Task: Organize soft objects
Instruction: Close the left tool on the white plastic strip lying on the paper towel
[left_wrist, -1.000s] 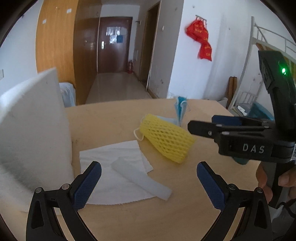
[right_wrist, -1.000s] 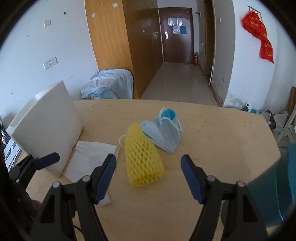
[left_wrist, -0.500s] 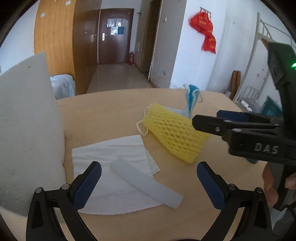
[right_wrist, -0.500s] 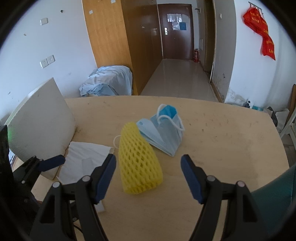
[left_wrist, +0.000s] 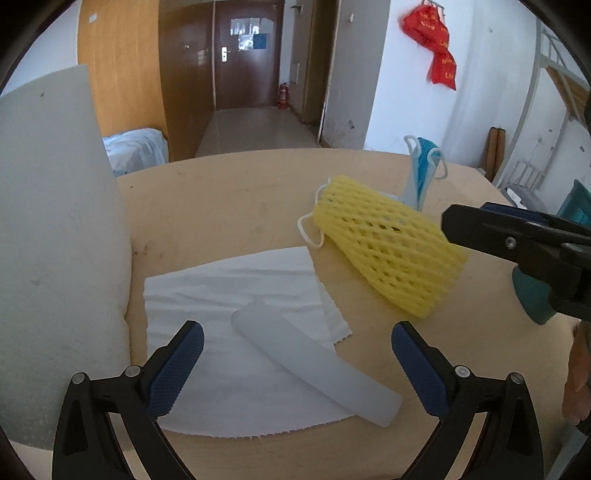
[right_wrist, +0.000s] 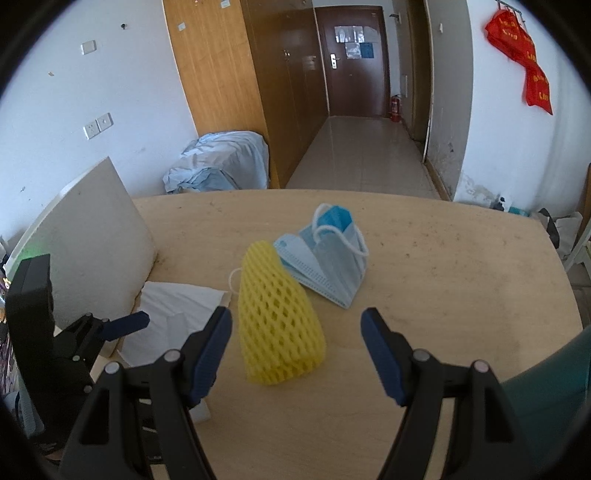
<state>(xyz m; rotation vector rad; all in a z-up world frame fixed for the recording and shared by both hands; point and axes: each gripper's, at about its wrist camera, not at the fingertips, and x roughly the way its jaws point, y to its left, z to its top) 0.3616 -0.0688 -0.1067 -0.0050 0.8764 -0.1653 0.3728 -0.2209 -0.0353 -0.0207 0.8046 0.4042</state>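
Observation:
A white foam strip (left_wrist: 314, 358) lies slantwise on a white paper tissue (left_wrist: 236, 295) on the wooden table (left_wrist: 229, 199). My left gripper (left_wrist: 295, 363) hovers open over the strip's near end, nothing between its pads. A yellow foam net sleeve (right_wrist: 277, 314) lies mid-table, with blue face masks (right_wrist: 325, 258) just behind it. My right gripper (right_wrist: 295, 350) stands open with the sleeve's near end between its fingers, apart from both pads. In the left wrist view the sleeve (left_wrist: 388, 243) sits right of the tissue, and one right finger (left_wrist: 517, 236) reaches in from the right.
A thick white foam slab (left_wrist: 55, 240) stands upright along the table's left side, touching the tissue's edge. A teal object (right_wrist: 546, 413) sits at the near right. The left gripper body (right_wrist: 55, 332) shows left of the sleeve in the right wrist view. A corridor lies beyond the table.
My left gripper has come forward and down toward the foam strip, which now looks larger and nearer its fingers. The right gripper has stayed almost still over the yellow sleeve.

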